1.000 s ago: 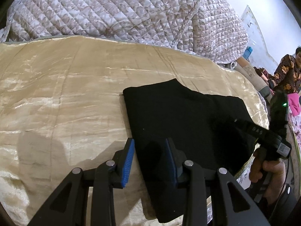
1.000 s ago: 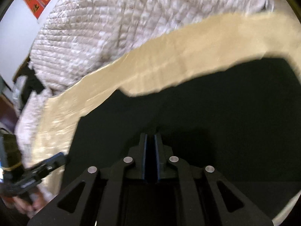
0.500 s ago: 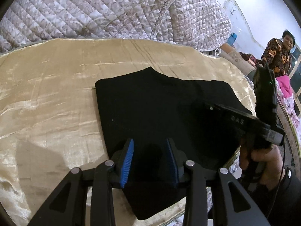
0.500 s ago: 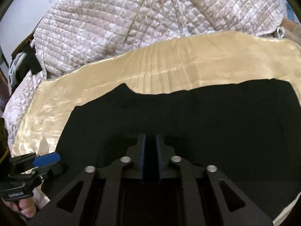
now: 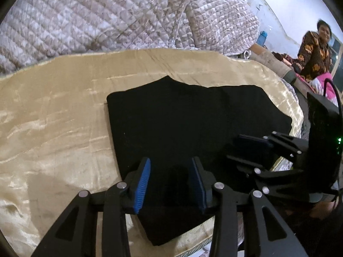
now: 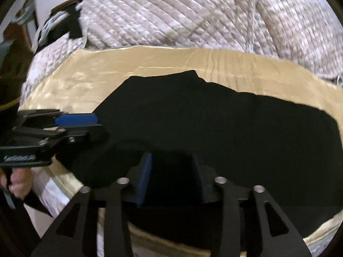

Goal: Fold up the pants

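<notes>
pants (image 5: 188, 124) already folded flat on gold sheet (image 5: 53, 128) | left gripper (image 5: 170, 182) fingers apart, empty | right gripper (image 6: 171, 177) fingers apart, empty | maybe one fold left

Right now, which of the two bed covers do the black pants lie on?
The black pants lie flat on the smooth golden satin cover, not on the quilted white-brown blanket, which is heaped behind it.
</notes>
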Tool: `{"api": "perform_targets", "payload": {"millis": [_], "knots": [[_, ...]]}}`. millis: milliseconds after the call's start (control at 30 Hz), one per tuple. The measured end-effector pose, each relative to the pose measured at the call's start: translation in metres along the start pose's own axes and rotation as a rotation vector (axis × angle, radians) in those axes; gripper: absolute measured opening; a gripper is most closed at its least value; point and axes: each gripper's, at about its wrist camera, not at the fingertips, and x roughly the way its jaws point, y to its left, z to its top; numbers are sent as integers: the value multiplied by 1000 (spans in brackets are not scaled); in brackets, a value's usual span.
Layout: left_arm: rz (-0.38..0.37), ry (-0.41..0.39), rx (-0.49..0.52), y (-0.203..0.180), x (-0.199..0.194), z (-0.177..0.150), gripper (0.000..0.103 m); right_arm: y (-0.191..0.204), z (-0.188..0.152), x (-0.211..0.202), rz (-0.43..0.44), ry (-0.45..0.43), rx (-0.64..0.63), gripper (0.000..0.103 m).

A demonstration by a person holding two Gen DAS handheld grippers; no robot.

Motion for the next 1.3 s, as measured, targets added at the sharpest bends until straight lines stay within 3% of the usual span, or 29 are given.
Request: {"api": "perform_targets", "payload": {"millis": [167, 367, 500, 600, 700, 867, 1133, 1300], "knots": [[13, 6, 33, -10, 0, -3, 44, -16, -7, -9, -62, 4, 45, 55], [61, -5, 37, -11, -4, 0, 44, -50, -4, -25, -135, -20, 222, 55], [84, -23, 38, -11, -8, 3, 44, -42, 2, -34, -118, -55, 208, 54], [89, -29, 45, -11, -10, 3, 44, -27, 8, -31, -83, -69, 171, 47], [94, -23, 47, -11, -9, 2, 44, -11, 11, -25, -46, -55, 129, 39], [79, 17, 51, -12, 0, -1, 44, 0, 2, -4, -25, 35, 79, 37], [66, 9, 68, -19, -4, -2, 45, -51, -9, -24, -141, 11, 261, 35], [68, 1, 52, -15, -6, -1, 44, -104, -33, -65, -217, -133, 477, 39]]}}
